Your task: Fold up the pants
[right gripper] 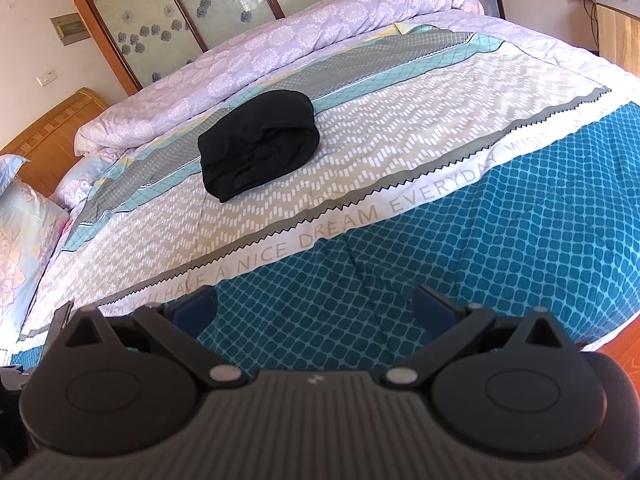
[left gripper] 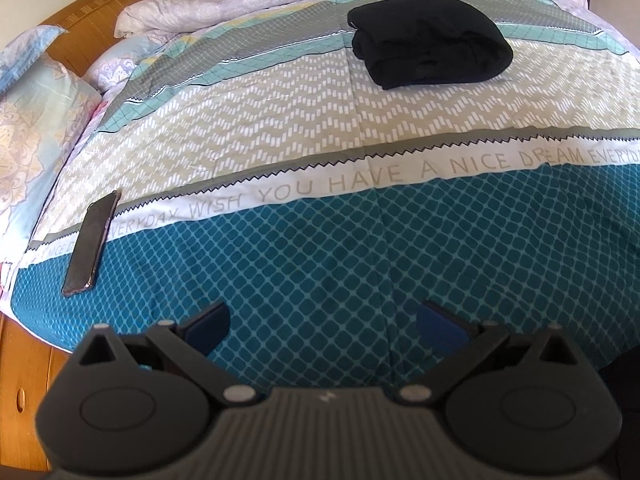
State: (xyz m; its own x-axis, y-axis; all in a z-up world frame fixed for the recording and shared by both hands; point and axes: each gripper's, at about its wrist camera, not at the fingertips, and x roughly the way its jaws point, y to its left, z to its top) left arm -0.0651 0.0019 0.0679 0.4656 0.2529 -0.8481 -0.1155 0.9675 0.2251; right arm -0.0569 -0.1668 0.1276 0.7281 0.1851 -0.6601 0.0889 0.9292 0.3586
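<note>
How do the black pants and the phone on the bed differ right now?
The black pants are a soft, thick, folded bundle; the phone is a thin, flat, rigid slab. The pants lie far up the bedspread on its grey and pale bands; the phone lies near the left edge, across the lettered strip and teal band. The pants are matte; the phone's screen is glossy. Both are dark and rest untouched, away from both open grippers.

Place: a home bedroom
Bed [right gripper: 400,168]: fills the scene, patterned quilt printed "HAVE A NICE DREAM EVERYDAY"
Far side: rolled lilac duvet [right gripper: 280,44]
Left: wooden headboard [right gripper: 48,136], floral pillow [left gripper: 36,128]
Far wall: wood-framed frosted flower-print panels [right gripper: 192,4]
</note>
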